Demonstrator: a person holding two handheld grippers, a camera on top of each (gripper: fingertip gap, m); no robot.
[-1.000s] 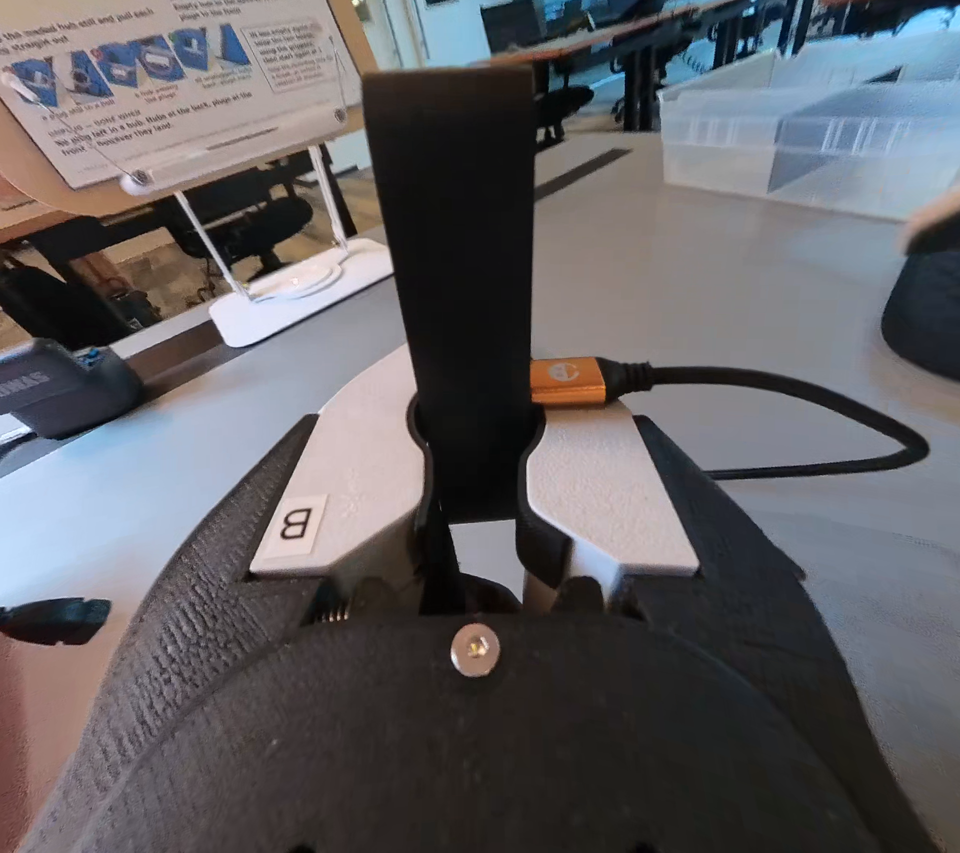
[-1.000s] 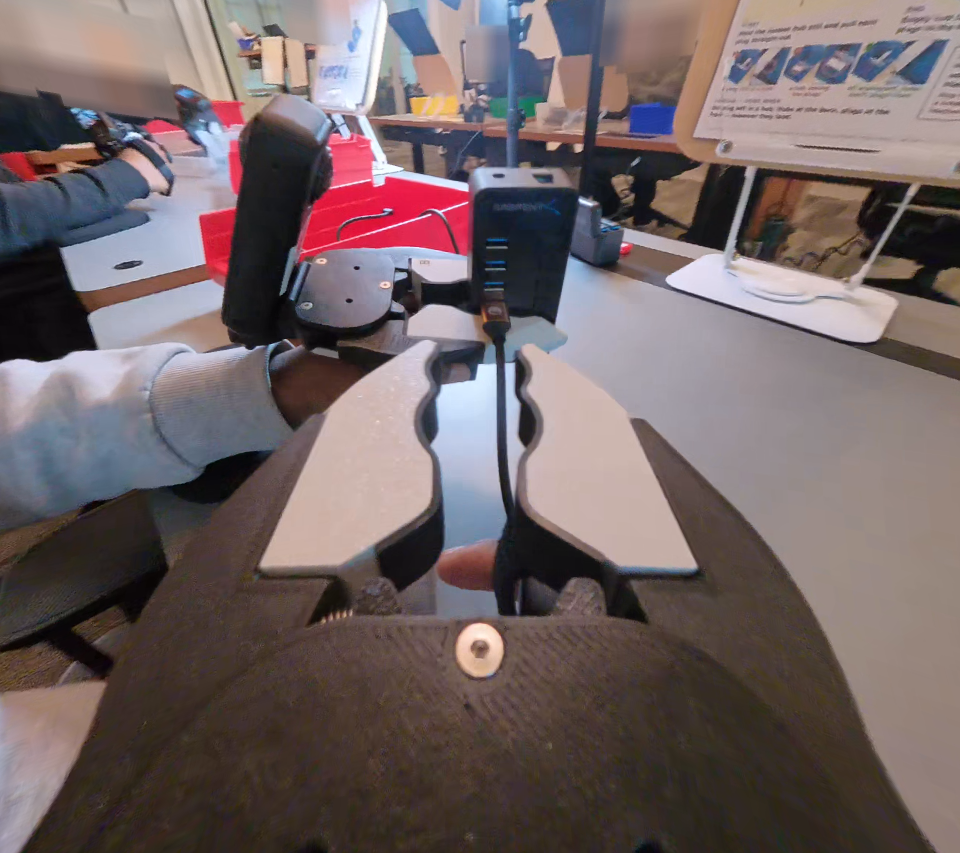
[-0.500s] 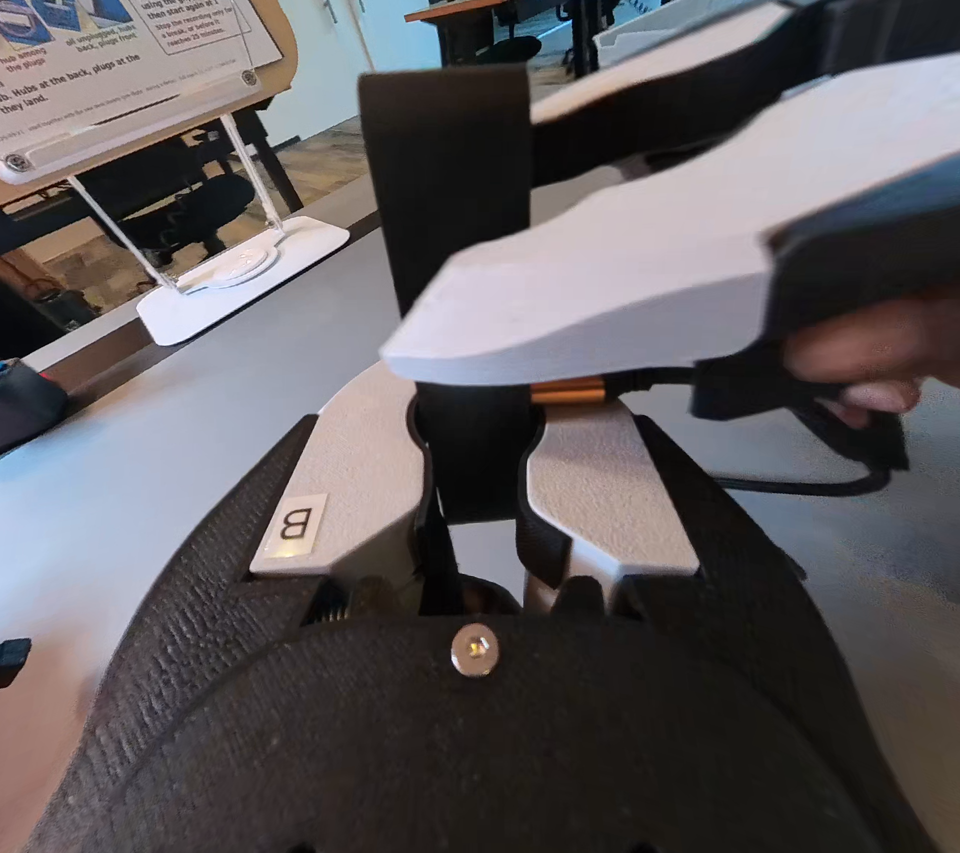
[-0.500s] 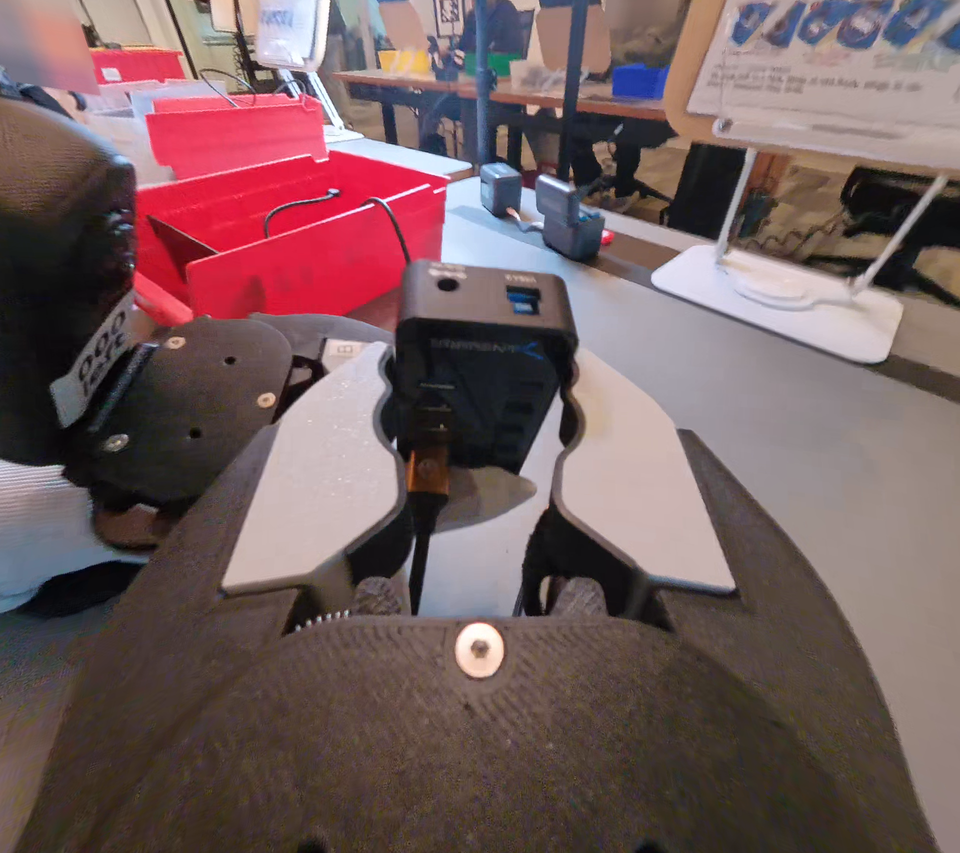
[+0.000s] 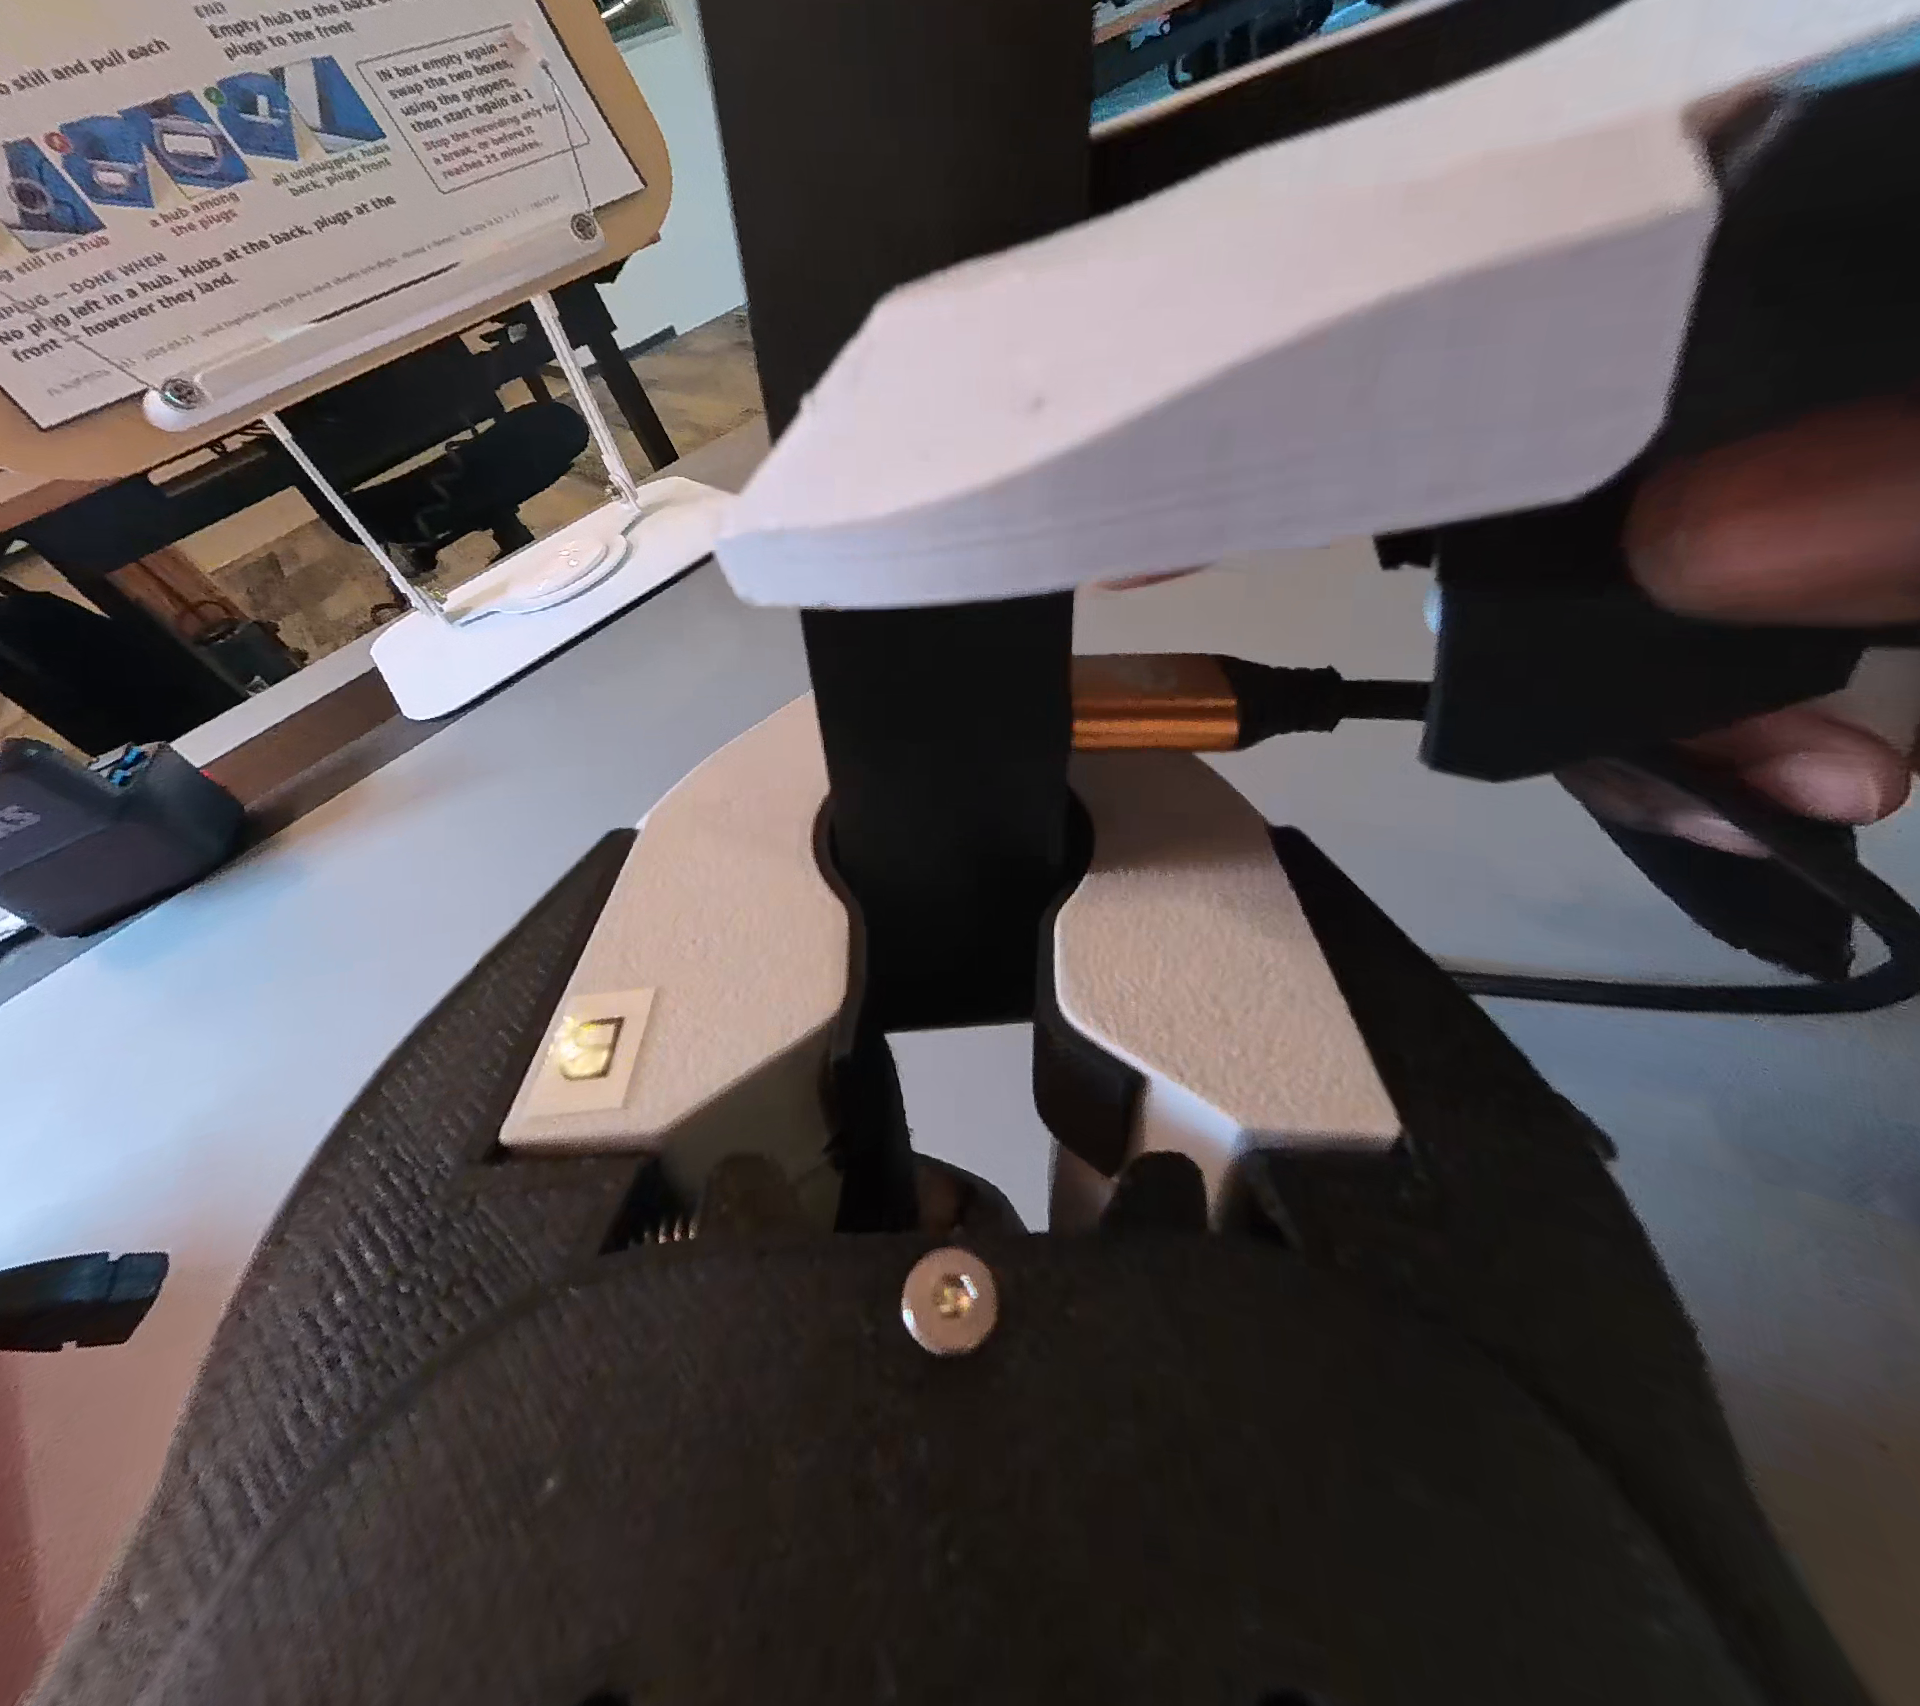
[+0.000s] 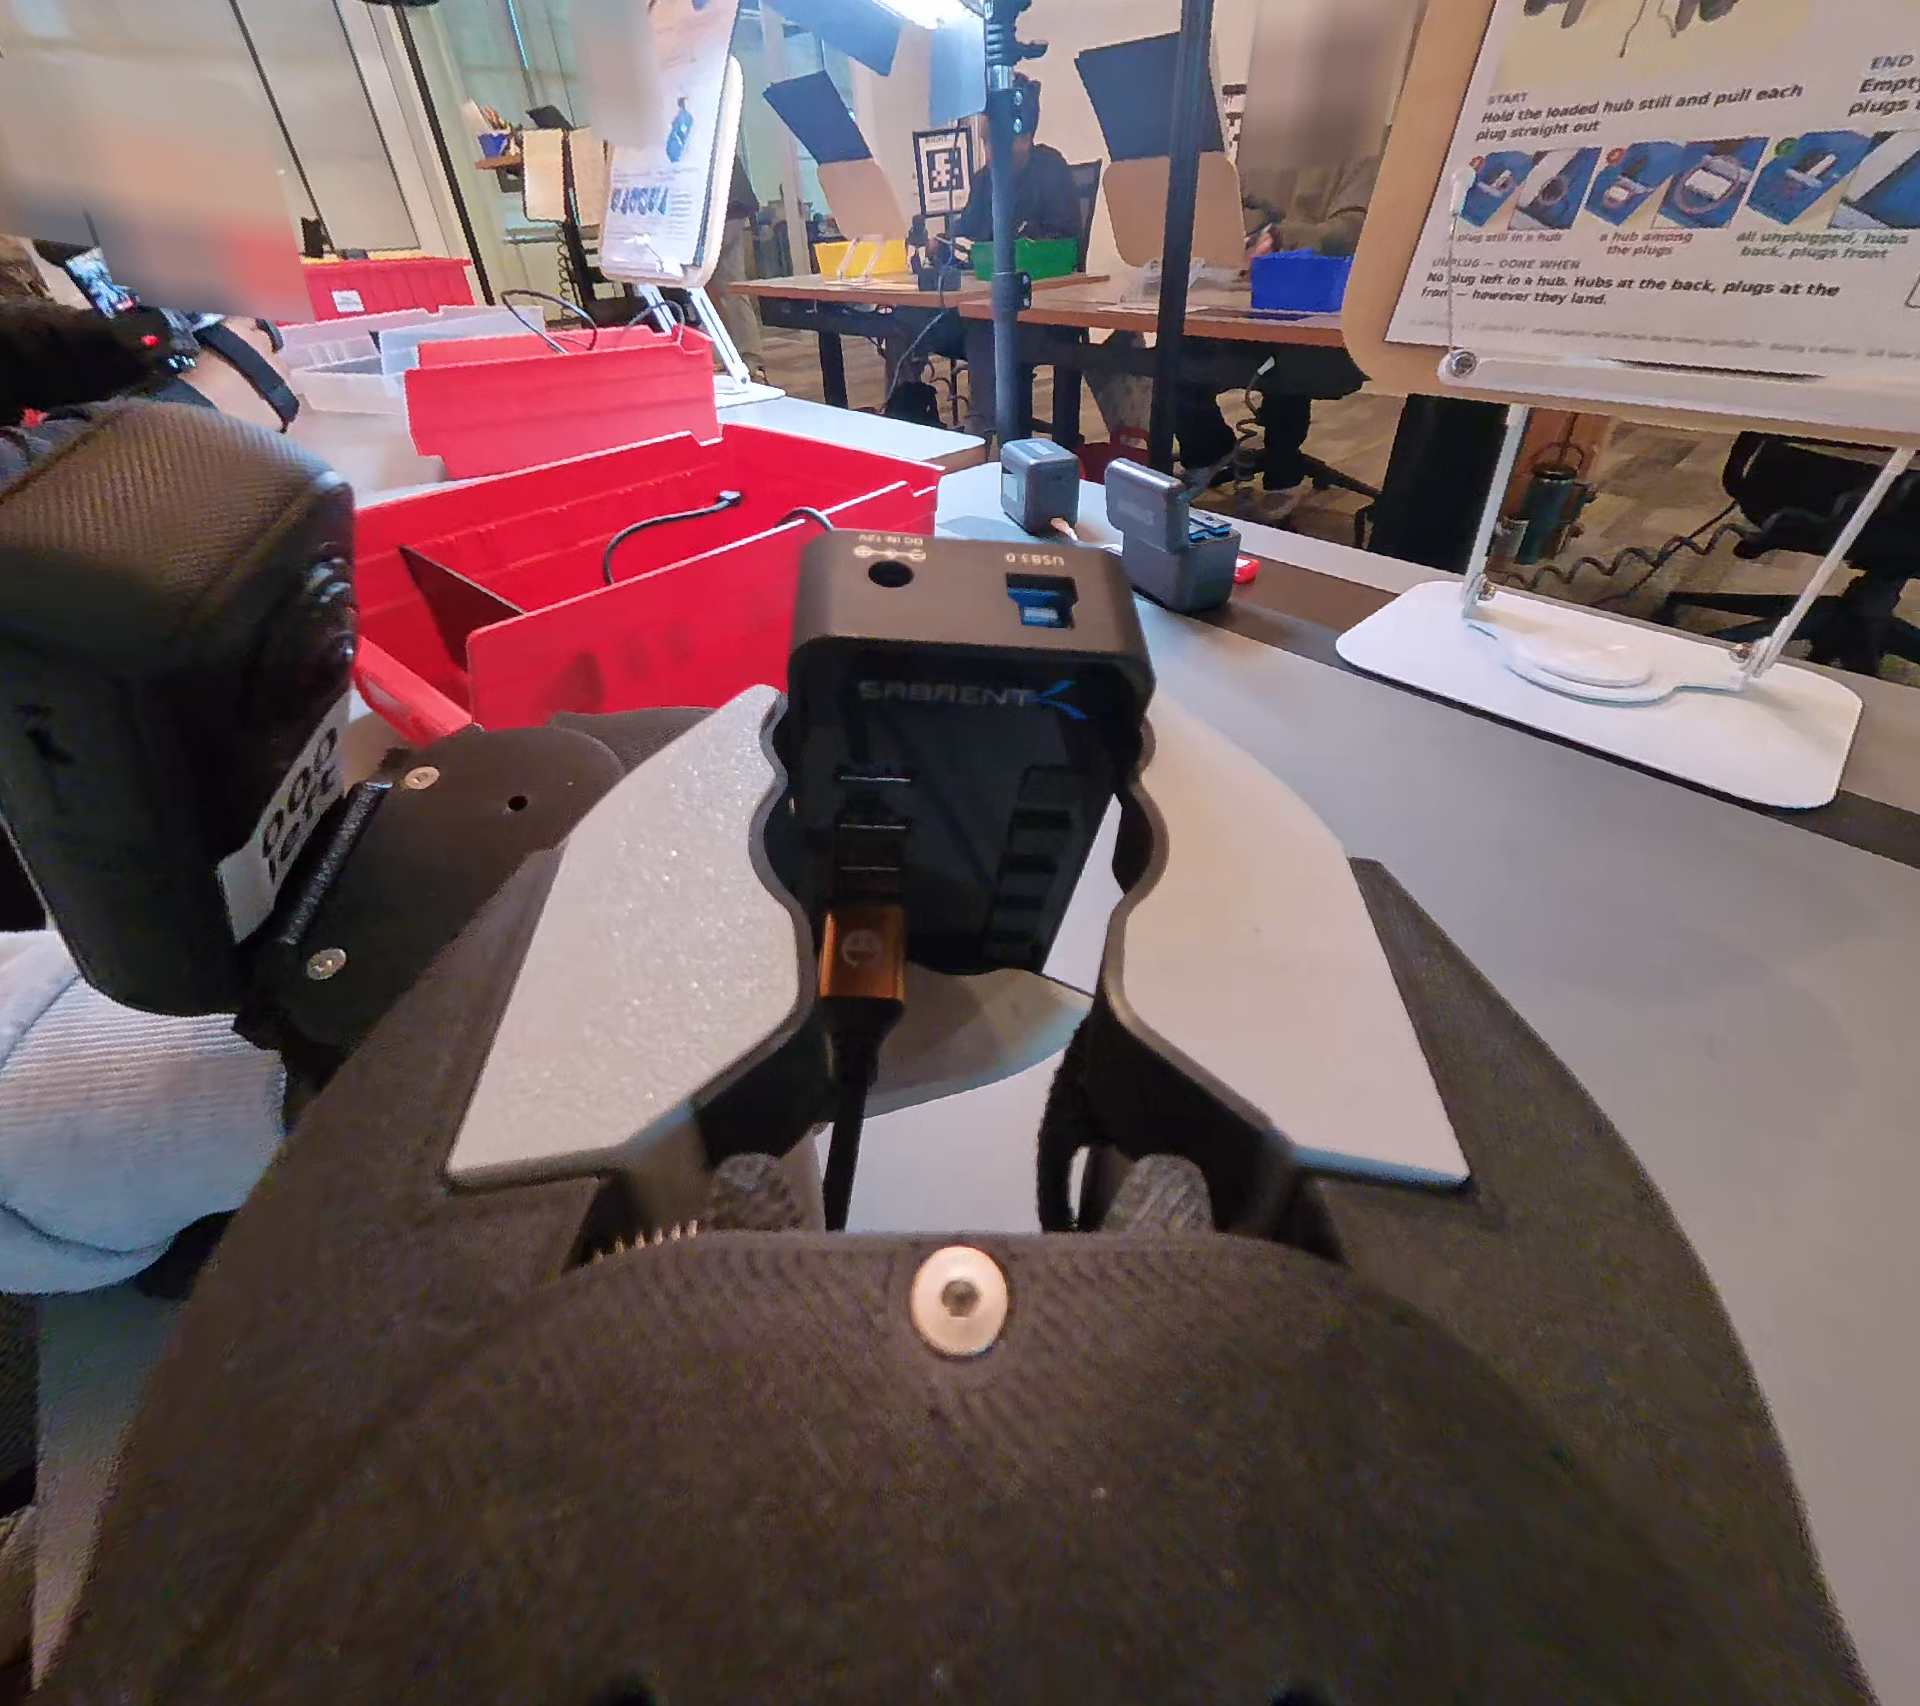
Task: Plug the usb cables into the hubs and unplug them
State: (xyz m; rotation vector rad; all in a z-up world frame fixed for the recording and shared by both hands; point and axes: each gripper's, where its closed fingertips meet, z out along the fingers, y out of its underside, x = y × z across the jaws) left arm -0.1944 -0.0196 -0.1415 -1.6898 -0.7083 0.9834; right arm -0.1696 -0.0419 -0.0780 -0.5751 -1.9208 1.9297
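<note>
The grey table (image 6: 1558,929) carries everything; at ten o'clock in the right wrist view sits a red bin (image 6: 665,607) with a loose black cable inside, and at two o'clock an instruction board on a white stand (image 6: 1600,700).

The left gripper (image 5: 951,867) is clamped on the black hub (image 5: 894,306), holding it upright by its lower end. The right gripper (image 6: 951,815) has its jaws spread wide, one on each side of the hub's port face — gripping nothing that I can make out.

One orange-shelled plug (image 6: 860,955) sits in a lower port at six o'clock on the hub, its black cable (image 5: 1714,991) trailing off toward four o'clock in the left view.

By my reading, one plug is seated and not yet pulled — the other ports in view stand empty.
</note>
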